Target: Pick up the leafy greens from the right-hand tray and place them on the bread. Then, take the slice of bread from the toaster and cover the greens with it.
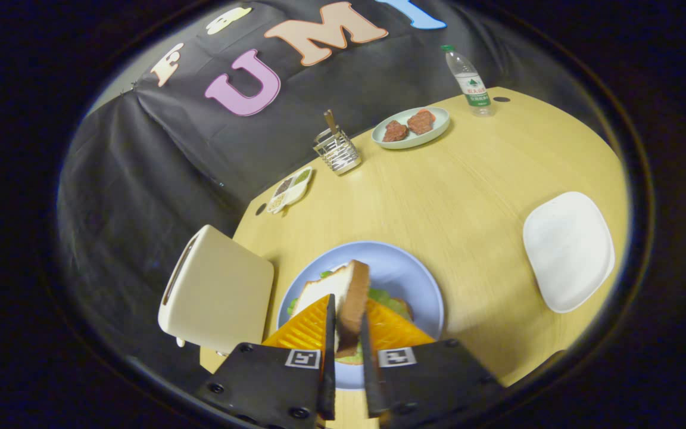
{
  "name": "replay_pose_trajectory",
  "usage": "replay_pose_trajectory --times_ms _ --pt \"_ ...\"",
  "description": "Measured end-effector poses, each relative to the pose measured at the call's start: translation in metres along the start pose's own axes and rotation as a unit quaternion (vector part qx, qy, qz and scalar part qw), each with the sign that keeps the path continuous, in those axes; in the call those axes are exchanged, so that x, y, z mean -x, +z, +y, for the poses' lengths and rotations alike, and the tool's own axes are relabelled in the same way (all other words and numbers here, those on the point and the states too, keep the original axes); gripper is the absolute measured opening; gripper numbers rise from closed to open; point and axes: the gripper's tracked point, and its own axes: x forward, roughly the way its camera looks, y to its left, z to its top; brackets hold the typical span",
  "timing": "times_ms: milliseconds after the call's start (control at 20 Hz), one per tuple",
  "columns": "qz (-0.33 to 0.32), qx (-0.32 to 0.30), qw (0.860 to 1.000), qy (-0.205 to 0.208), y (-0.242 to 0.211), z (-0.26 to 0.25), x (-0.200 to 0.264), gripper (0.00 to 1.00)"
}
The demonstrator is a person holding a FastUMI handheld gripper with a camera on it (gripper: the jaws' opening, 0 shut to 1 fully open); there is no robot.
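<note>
Blue plate [414,280] sits just ahead of the fingers, holding greens [386,298] with what looks like a lower bread slice under them, mostly hidden. Toaster [218,298] at 9 o'clock from the plate, just beside it, slot barely visible along its far edge; can't tell what's inside. White tray [566,250] at 3 o'clock from the plate, well apart, bare surface facing up. Far side of the table [468,190]: pale green dish [438,128] at 12 o'clock carrying two reddish-brown meat pieces [408,126]; wire caddy [337,152] at 11 o'clock with a utensil handle sticking up out of it; small divided dish [289,189] at 10 o'clock with dark and green fillings; water bottle [468,80] upright at 1 o'clock, past the green dish. Gripper [348,339] is nearly closed, both fingers pressed on a bread slice [343,292] held on edge, crust toward 3 o'clock, white crumb toward 9. Slice is tilted slightly, its upper end pointing to 12 o'clock, positioned over the plate and greens. Gripper aims steeply down at the plate.
</note>
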Motion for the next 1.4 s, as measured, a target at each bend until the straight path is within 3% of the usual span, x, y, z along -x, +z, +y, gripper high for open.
replay_pose_trajectory --times_ms 150,400,500,750,1050,1400 --pt "0.012 0.027 0.999 -0.019 -0.008 -0.005 0.006 0.5" --pt "-0.002 0.064 0.998 -0.01 -0.006 -0.005 0.015 0.9" --pt "-0.019 0.067 0.998 0.007 0.003 0.001 0.027 0.99" --pt "-0.105 0.1 0.988 0.042 0.045 -0.001 0.071 1.0" --pt "-0.25 0.153 0.954 0.057 0.094 -0.034 0.151 1.0" --pt "-0.351 0.178 0.918 0.054 0.125 -0.091 0.224 1.0"
